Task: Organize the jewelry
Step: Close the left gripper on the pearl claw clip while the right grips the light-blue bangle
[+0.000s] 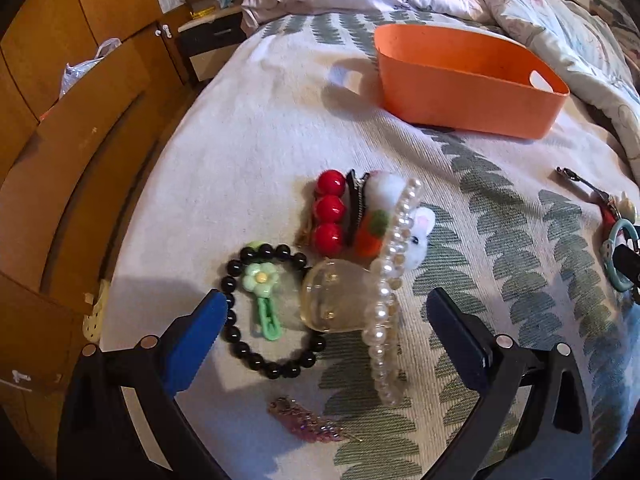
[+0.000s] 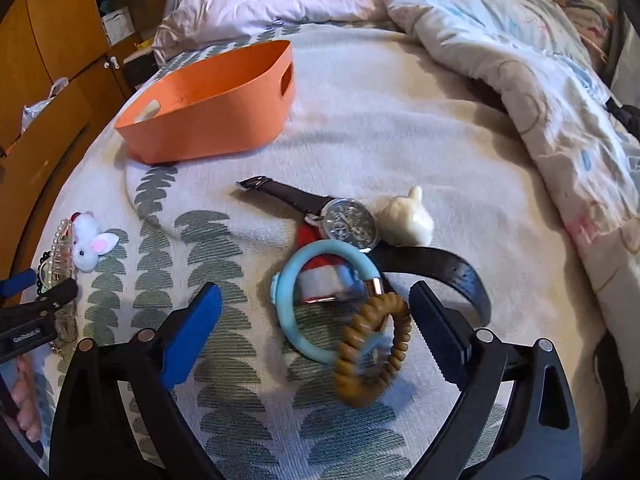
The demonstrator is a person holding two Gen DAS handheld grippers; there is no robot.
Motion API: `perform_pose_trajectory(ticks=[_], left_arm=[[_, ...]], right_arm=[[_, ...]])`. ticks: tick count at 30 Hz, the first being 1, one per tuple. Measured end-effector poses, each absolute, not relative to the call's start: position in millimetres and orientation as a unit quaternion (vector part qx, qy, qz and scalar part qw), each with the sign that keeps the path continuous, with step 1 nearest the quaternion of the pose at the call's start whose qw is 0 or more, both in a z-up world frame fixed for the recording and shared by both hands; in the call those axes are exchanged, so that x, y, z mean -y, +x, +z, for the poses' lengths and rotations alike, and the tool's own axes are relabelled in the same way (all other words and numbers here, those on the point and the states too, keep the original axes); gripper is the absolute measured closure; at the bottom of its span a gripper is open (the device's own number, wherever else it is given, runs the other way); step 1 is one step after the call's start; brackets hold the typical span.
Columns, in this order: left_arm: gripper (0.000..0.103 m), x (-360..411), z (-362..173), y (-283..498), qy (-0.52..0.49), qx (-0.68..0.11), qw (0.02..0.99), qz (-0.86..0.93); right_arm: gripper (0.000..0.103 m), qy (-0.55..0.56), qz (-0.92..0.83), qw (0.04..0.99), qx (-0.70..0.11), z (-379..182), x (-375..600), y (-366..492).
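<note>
Left gripper (image 1: 326, 310): fingers spread apart over the black bead bracelet (image 1: 268, 312) and pearl clip (image 1: 390, 292), grasping nothing; right gripper (image 2: 316, 308): fingers released above the blue ring (image 2: 316, 304) and brown coil tie (image 2: 372, 348), beside the watch (image 2: 348, 224); orange basket (image 2: 212, 116) stands further back on the bedspread (image 2: 400, 140); no legible writing.

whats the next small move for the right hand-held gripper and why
Probably ease the right hand-held gripper down and close on the brown coil hair tie. The gripper is open and empty, and the tie sits nearest between the fingers, resting on top of the blue ring, so it should lift off first. The orange bin looks empty and stands upright beyond.
</note>
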State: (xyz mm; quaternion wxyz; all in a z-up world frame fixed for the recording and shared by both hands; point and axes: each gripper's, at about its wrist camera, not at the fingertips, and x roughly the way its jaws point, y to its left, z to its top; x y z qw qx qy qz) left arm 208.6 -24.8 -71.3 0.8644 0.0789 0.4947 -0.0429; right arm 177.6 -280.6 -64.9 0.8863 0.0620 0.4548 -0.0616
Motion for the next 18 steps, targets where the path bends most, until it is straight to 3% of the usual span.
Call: perform_pose_trajectory(ticks=[6, 12, 18], left_arm=[[0.004, 35, -79, 207, 0.108, -0.491, 0.864, -0.028], [0.004, 36, -82, 207, 0.104, -0.491, 0.864, -0.036], [0.005, 31, -85, 208, 0.091, -0.493, 0.864, -0.045]], right_arm=[[0.011, 0.049, -0.072, 0.882, -0.463, -70, 278, 179], [0.034, 0.058, -0.084, 0.877, -0.469, -72, 285, 179], [0.036, 0.085, -0.073, 0.875, -0.470, -70, 292, 176]])
